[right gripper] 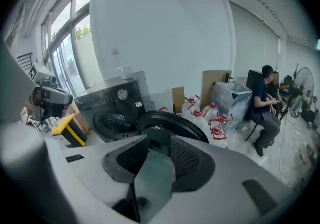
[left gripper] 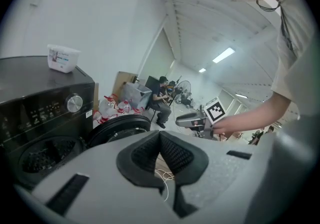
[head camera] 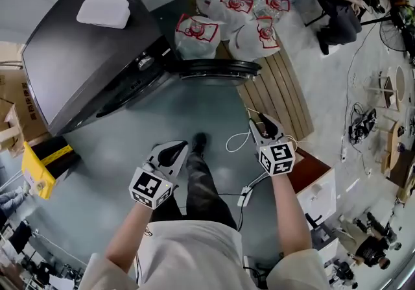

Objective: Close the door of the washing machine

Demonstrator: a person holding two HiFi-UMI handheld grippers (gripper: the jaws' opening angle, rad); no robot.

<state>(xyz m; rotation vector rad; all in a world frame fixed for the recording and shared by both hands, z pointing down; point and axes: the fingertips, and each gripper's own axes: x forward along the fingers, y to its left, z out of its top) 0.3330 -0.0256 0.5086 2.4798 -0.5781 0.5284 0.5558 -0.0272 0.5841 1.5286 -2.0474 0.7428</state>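
Observation:
The black washing machine [head camera: 84, 55] stands at the upper left in the head view. Its round door [head camera: 217, 69] is swung wide open toward the right, and the drum opening [right gripper: 114, 123] shows beside the door [right gripper: 172, 123] in the right gripper view. My left gripper [head camera: 181, 146] hovers over the grey floor in front of the machine, its pads [left gripper: 145, 155] meeting at the tip with nothing between them. To its right, my right gripper [head camera: 259, 119] is open and empty, pointing toward the door from a distance. Neither gripper touches the door [left gripper: 120, 125].
A white tub [head camera: 104, 12] sits on the machine's top. Several water jugs [head camera: 233, 6] crowd behind the door. A wooden pallet [head camera: 279, 94] and a white cable [head camera: 237, 143] lie near my right gripper. A yellow box [head camera: 35, 169] is at left; people [head camera: 343, 3] sit at the far right.

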